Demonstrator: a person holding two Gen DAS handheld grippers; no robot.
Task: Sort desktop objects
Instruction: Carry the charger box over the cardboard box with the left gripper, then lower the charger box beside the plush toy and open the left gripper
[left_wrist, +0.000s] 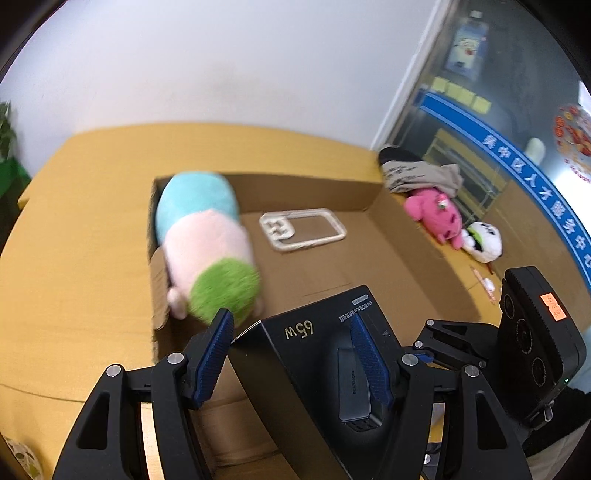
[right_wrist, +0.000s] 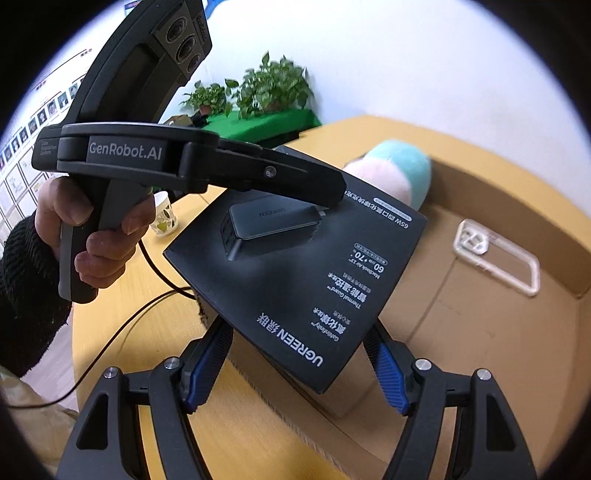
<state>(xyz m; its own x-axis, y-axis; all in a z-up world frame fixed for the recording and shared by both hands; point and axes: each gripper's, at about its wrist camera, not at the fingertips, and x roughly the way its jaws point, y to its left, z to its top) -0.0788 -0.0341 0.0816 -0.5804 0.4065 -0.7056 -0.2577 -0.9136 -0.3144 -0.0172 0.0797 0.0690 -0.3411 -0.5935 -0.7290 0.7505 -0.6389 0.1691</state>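
Both grippers — left gripper (left_wrist: 291, 354) and right gripper (right_wrist: 301, 365) — clamp the black charger box (right_wrist: 295, 280), probably to lower it into the cardboard box (left_wrist: 369, 206).

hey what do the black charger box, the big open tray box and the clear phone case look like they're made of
Black charger box: likely matte printed cardboard, sharp folded edges. Open tray box: brown corrugated cardboard, with flap seams and raw fluted edges. Phone case: probably soft clear plastic or silicone, yellowish and see-through.
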